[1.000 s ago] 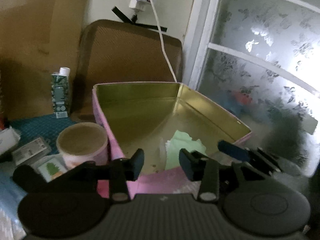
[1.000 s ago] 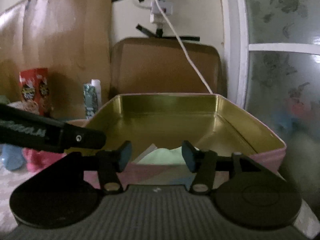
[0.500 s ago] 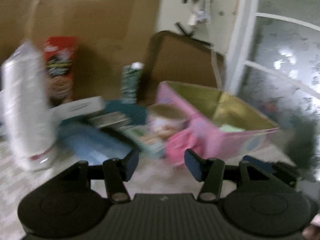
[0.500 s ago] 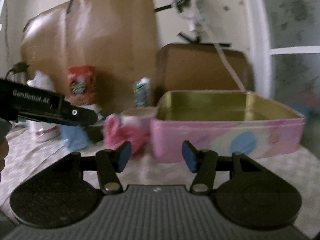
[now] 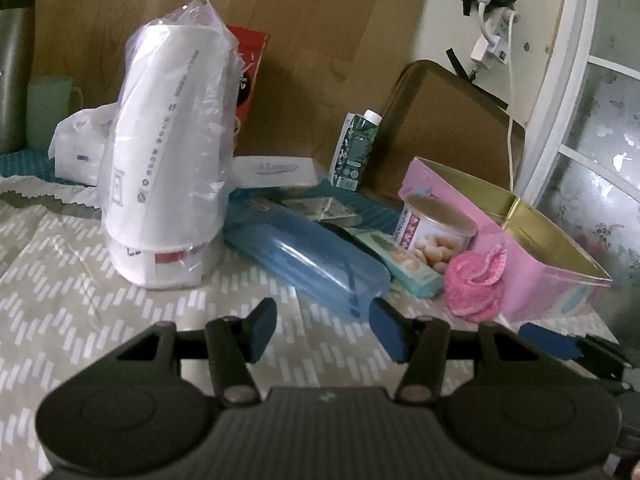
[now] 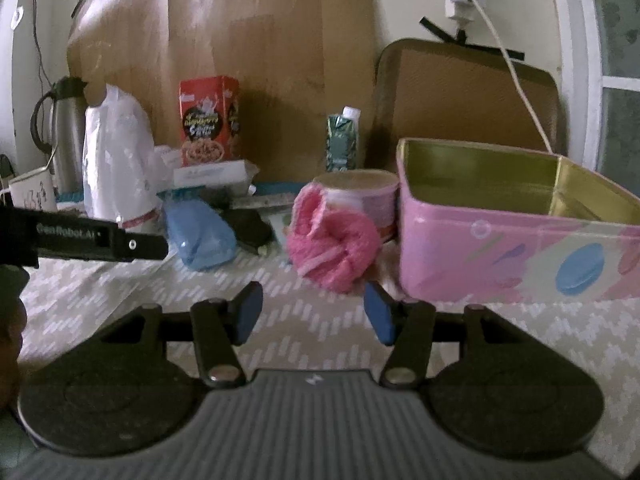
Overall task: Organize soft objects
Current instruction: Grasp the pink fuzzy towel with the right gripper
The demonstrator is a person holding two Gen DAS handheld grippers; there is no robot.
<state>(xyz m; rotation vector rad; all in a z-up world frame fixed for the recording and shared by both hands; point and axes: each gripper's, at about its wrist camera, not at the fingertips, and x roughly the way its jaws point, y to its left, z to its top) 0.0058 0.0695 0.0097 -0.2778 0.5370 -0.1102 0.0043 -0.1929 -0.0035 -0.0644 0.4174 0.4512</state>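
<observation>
A pink fluffy sock bundle (image 6: 334, 246) lies on the patterned cloth just left of the open pink tin (image 6: 516, 258); it also shows in the left wrist view (image 5: 476, 284) against the tin (image 5: 532, 276). The tin's gold inside shows no contents from here. My right gripper (image 6: 312, 316) is open and empty, low over the cloth just in front of the sock bundle. My left gripper (image 5: 324, 332) is open and empty, further left, in front of a blue plastic case (image 5: 304, 260). The left gripper's side (image 6: 84, 236) shows in the right wrist view.
A bagged stack of white cups (image 5: 168, 168) stands at left. A round biscuit tub (image 5: 434, 230), a small teal box (image 5: 408, 266), a green carton (image 5: 354, 148), a red cereal box (image 6: 208, 120), a steel flask (image 6: 64, 132) and a brown chair back (image 6: 464, 96) crowd the back.
Both grippers have pulled back from over the tin and swung left. They are now low over the cloth, and the sock bundle and clutter have come into view.
</observation>
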